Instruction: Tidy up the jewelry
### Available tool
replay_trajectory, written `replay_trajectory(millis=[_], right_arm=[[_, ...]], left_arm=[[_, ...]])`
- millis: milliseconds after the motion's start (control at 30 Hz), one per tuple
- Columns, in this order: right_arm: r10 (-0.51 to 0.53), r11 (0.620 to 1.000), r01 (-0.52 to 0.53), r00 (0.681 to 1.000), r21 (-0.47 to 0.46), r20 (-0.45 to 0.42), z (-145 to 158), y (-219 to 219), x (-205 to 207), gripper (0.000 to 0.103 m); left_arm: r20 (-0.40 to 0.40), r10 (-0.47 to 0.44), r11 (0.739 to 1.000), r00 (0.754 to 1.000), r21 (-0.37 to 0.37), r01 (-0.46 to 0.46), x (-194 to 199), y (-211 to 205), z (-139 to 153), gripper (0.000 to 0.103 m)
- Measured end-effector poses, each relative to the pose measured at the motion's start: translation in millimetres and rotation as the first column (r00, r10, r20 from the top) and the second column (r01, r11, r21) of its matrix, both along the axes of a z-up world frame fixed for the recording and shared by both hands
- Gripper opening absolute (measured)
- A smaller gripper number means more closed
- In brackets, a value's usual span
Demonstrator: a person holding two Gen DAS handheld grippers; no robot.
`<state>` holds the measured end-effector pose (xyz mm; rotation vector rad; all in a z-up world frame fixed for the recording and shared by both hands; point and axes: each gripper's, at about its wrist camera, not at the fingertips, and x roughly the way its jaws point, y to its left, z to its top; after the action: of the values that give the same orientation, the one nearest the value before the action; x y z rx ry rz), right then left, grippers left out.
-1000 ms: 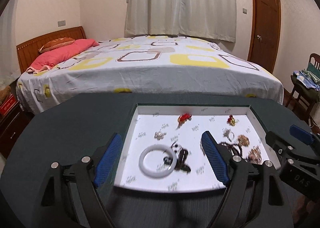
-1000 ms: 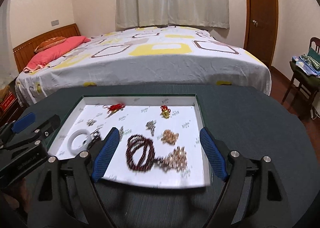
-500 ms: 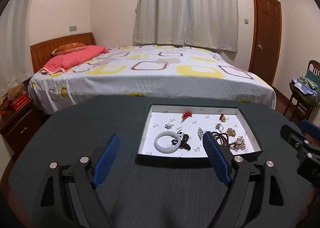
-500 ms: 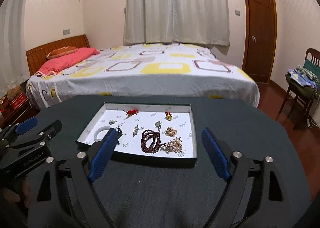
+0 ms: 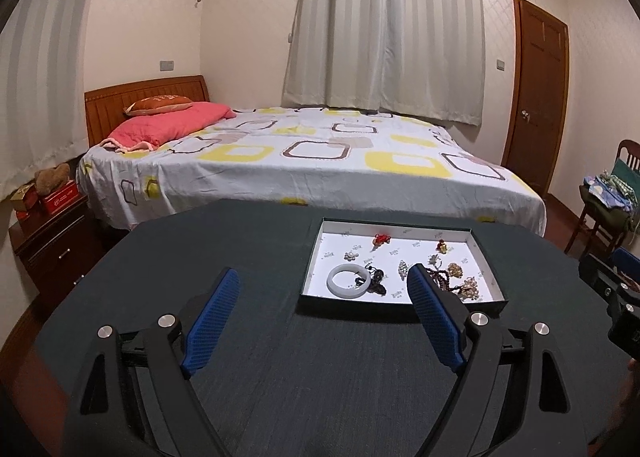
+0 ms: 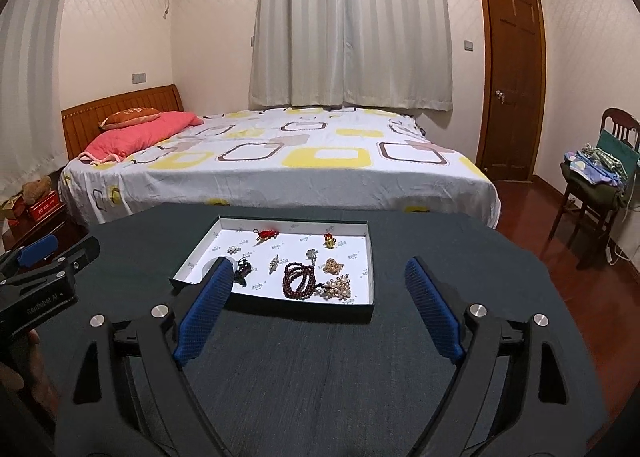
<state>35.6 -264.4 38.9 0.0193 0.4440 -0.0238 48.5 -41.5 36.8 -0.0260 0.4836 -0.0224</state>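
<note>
desk (image 6: 440, 257): dark grey-green, fine woven texture. tray (image 6: 276, 303): dark rim, white floor with small scattered print. bangle (image 5: 349, 281): milky white. bead strand (image 6: 298, 283): deep maroon. knot charm (image 6: 267, 233): red. cluster brooch (image 6: 340, 287): pale gold with pearly beads. fingers (image 6: 208, 307): blue ribbed pads on black frames. bed (image 6: 280, 165): white sheet, yellow and brown rounded squares. pillow (image 6: 136, 135): pink. door (image 6: 514, 77): reddish brown wood. curtain (image 6: 348, 21): off-white.

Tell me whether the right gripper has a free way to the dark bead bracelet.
Probably yes. The right gripper is open and empty, the dark bead bracelet lies uncovered in the tray ahead; only the low rim intervenes.
</note>
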Motion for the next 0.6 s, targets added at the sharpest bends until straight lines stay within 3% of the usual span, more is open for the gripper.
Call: replay_trajectory(millis=[600], right_arm=[[-0.009, 1.0, 0.009, 1.0, 0.0, 0.021, 2.1, -3.9, -6.9, 0.086]], left_arm=[[0.022, -0.01, 1.0, 1.0, 0.01, 0.01, -6.9, -3.1, 1.6, 0.083]])
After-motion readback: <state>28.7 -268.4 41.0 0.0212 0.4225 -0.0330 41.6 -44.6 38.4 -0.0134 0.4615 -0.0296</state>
